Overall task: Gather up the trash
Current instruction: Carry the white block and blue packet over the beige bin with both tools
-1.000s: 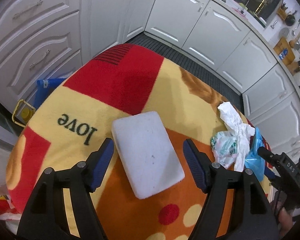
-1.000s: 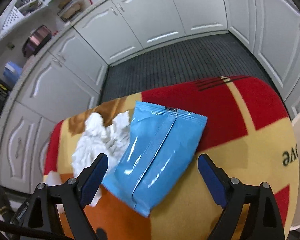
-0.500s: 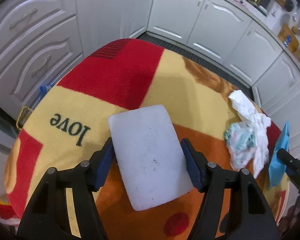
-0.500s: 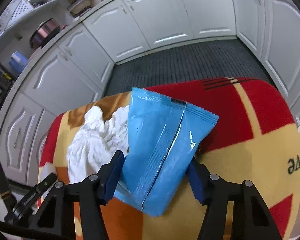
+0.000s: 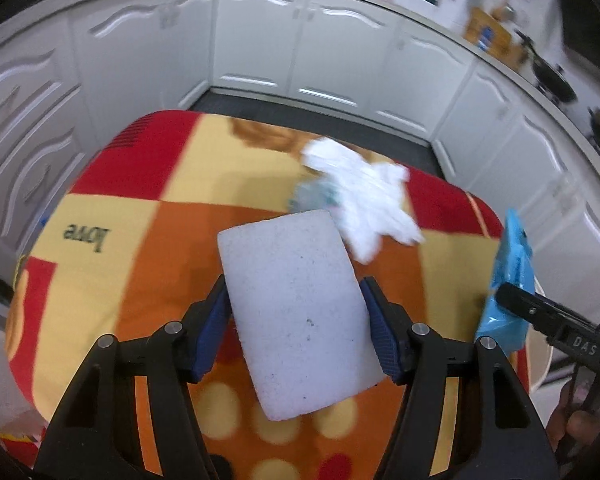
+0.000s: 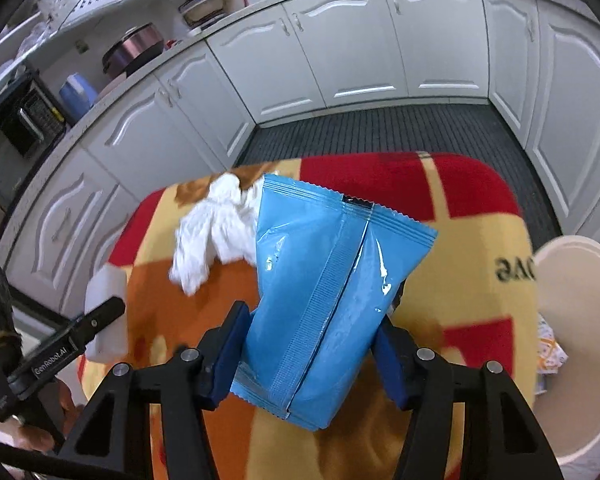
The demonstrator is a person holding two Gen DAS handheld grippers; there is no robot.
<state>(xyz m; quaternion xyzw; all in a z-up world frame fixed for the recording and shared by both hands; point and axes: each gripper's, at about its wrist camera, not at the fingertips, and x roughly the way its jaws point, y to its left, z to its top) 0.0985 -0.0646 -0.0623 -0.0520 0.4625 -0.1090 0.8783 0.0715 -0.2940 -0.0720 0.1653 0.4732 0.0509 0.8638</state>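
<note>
Blue rubber pads of the left gripper [image 5: 294, 328] press on both long edges of a white foam block [image 5: 296, 312], pinching it so that it tilts clear of the blanket below. The right gripper [image 6: 312, 354] does the same with a blue foil snack packet [image 6: 332, 296]: its pads squeeze the lower half of the packet from either side, and the crimped top edge stands up above them. Neither set of jaws is pressed together or spread empty; each is stopped by the thing it holds. Beyond the jaws, a crumpled white tissue [image 5: 364, 196] with some printed wrapper tucked against it lies loose on the red, yellow and orange fleece blanket [image 5: 132, 216] that covers the table, between the two grippers and touched by neither. In the right wrist view a cream-coloured bin [image 6: 580, 320] stands beside the right edge of the table, its rim just below the blanket, with a bit of patterned paper visible inside. The step in hand looks like the carry after pickup, both pieces being lifted off the cloth. Next, I judge, each gripper has to travel over the mouth of the bin before the jaws let go, the right one being nearer; the foam block must cross the table, and the tissue is left for another pass.
</note>
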